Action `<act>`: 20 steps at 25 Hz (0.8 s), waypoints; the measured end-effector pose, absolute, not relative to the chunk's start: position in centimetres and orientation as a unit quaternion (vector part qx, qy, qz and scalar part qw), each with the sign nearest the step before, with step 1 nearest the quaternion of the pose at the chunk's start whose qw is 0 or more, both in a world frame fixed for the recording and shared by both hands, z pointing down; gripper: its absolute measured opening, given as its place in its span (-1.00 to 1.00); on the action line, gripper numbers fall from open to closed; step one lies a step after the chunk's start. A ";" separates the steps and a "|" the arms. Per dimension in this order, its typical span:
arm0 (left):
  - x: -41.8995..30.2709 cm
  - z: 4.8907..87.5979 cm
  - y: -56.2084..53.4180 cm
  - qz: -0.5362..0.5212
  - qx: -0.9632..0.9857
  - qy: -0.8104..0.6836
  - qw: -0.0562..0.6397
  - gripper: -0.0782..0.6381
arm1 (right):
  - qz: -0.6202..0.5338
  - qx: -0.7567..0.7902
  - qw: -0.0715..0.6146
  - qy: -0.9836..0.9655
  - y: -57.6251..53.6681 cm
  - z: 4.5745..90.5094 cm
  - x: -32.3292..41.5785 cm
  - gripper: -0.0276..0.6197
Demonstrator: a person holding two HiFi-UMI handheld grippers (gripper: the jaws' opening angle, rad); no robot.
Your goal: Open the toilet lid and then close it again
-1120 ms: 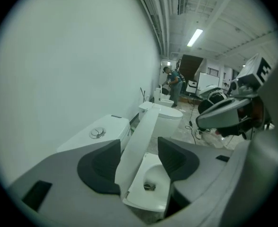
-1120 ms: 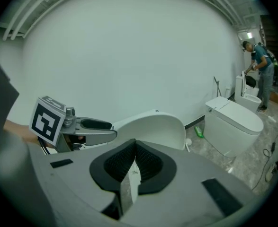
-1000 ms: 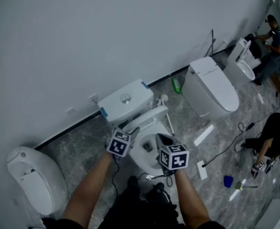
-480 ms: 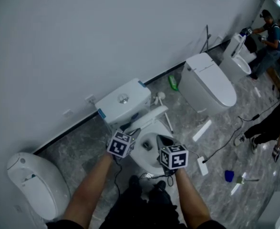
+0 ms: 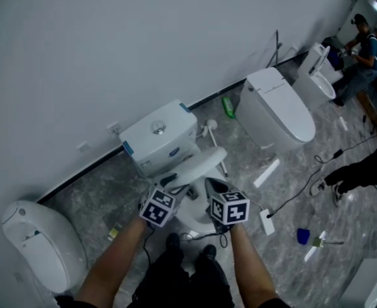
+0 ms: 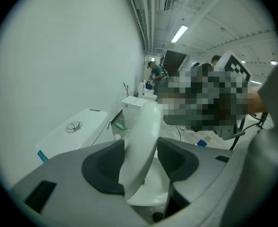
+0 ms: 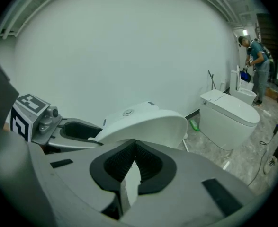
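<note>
Lower than a second ago, the toilet lid (image 5: 199, 165) leans further out from the tank (image 5: 157, 135), and both grippers have sunk with it toward the bottom of the head view. At the lower left a rounded, glossy white toilet (image 5: 37, 242) sits closed on the grey veined stone floor (image 5: 98, 191). Right of it, near the frame's middle, the boxy white tank stands against the plain pale wall (image 5: 111, 43), with a round chrome flush button (image 5: 156, 128) on its flat top. The lid is a smooth, thin oval shell, white and glossy, tilted partway over the bowl (image 5: 191, 215). The left gripper (image 5: 175, 188) holds its near rim. In the left gripper view the curved white edge runs up between the two dark, cupped pads, which close on it. Just to the right, the right gripper (image 5: 210, 183) has its ribbed black jaws pressed together with nothing held. The lid's domed face lies just beyond them, and I cannot tell whether they touch. Further right a slim green bottle (image 5: 228, 106) lies at the wall's foot, then comes a blocky closed toilet (image 5: 278, 111). A person (image 5: 361, 53) stands in the upper right corner.
</note>
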State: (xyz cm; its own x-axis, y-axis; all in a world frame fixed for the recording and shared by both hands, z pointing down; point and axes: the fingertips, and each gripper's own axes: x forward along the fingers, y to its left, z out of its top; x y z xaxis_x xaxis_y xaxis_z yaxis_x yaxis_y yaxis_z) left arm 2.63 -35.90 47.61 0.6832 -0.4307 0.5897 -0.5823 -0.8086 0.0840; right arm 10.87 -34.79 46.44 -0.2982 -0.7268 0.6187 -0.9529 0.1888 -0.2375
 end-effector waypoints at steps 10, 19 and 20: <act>4.5 49.3 -31.4 0.315 0.893 -0.300 0.116 -0.13 | 0.292 0.543 0.191 -0.764 -32.3 48.0 12.6 -0.88; 6.1 49.4 -26.9 0.285 0.887 -0.333 0.147 -0.14 | 0.294 0.519 0.194 -0.778 -28.7 50.6 14.6 -0.89; 6.2 49.2 -26.5 0.276 0.887 -0.336 0.159 -0.14 | 0.295 0.519 0.193 -0.779 -28.4 50.9 14.9 -0.89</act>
State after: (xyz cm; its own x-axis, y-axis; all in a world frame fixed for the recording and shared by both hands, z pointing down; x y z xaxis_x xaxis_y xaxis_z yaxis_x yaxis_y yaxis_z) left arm 6.21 -26.53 49.23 0.6224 -0.5077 0.5957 -0.6828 -0.7243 0.0961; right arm 14.93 -28.37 50.86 -0.3871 -0.6947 0.6062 -0.9220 0.2876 -0.2591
